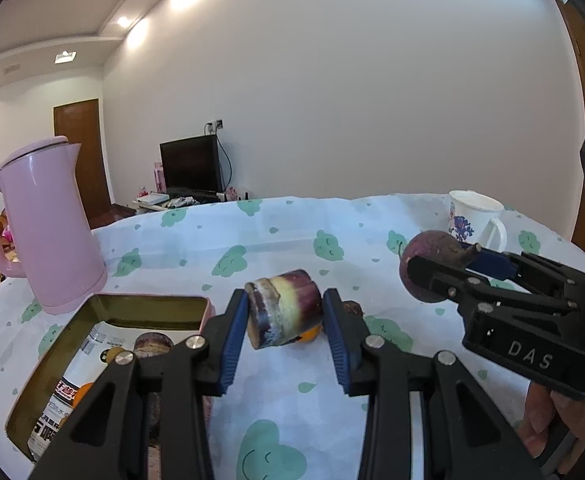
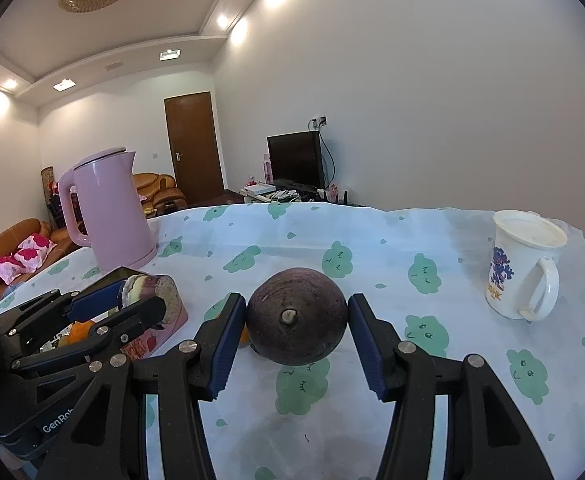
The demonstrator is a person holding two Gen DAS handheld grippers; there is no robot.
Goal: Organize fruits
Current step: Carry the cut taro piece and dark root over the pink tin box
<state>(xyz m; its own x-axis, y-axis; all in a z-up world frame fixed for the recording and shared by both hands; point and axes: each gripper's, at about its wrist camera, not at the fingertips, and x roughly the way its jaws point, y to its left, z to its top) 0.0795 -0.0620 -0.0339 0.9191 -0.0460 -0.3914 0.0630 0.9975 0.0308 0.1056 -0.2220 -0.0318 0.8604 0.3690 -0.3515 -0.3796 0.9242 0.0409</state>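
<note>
Left claw [image 1: 286, 330], seen along its two fingers, points slightly downward and is clenched on a short sugarcane segment [image 1: 284, 310], purple-skinned with a yellowish band; both blue pads press its sides and the piece is lifted clear of the desk [image 1: 252, 248]. Right claw [image 2: 297, 330], at a similar downward tilt, grasps a round dark-purple fruit [image 2: 297, 316] with its stub stem facing the camera; the pads touch it left and right. In the left wrist view the right claw sits to the right, level with the left one, a hand [image 1: 548, 420] visible under its body.

A small orange fruit [image 1: 308, 336] lies on the cloth just behind the held cane. An open rectangular tin [image 1: 104, 312], pink outside and gold inside, lies at the left near the left claw; it holds another cane piece [image 1: 152, 344] and an orange fruit [image 1: 82, 392].

The desk carries a white cloth printed with green clouds. A pink kettle [image 2: 108, 208] stands behind the tin; a white mug [image 2: 524, 268] with a blue motif stands far right. Beyond: white walls, a dark television [image 2: 294, 160], a brown door [image 2: 192, 148], orange-brown sofas [image 2: 156, 188], recessed ceiling lights.
</note>
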